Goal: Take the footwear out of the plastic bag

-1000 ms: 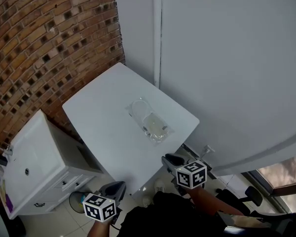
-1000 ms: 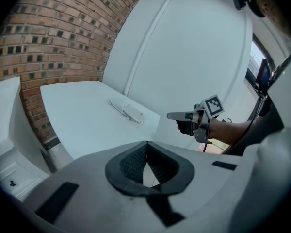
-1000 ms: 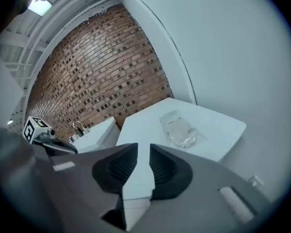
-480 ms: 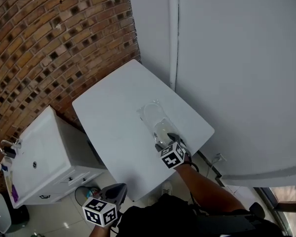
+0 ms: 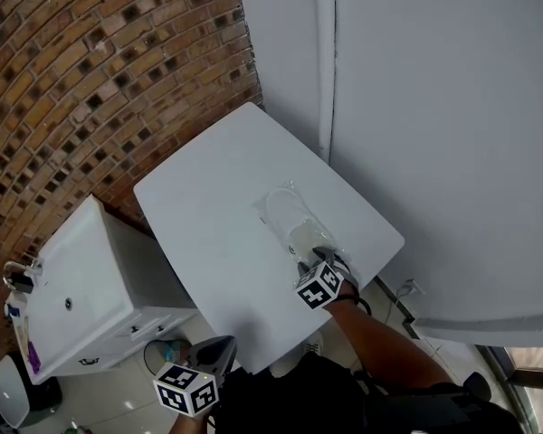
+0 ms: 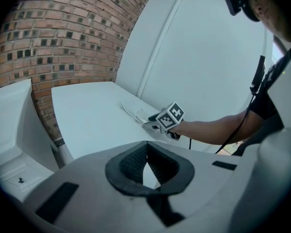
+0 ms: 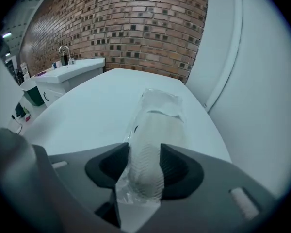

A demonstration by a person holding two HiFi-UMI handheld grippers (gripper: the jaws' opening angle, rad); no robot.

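On a white table, near its right-hand edge, lies a clear plastic bag w/ one pale footwear item inside; ribbed sole tread shows thru the film. The bag's long axis runs straight away from the right gripper, along the line its jaws point, toward the table's far side. The near end of bag + footwear sits btwn that gripper's jaws, which have just been closing. Both pads look to be pressing the film-covered sole end, so it reads as a grip on the bag's near end. Which end is the bag's mouth can't be told.

The left gripper is held low off the table's near corner, well apart from the bag, jaws closed, nothing btwn them. So the right hand is at the bag and the left is the far one. Judgement: next move prob. needs the left to come across to the bag, so one holds while the other pulls along that long axis.

Table top is smooth, bare apart from the bag. Room: brick wall at left, plain white wall behind the table, white sink cabinet beside it on the left, tiled floor below.
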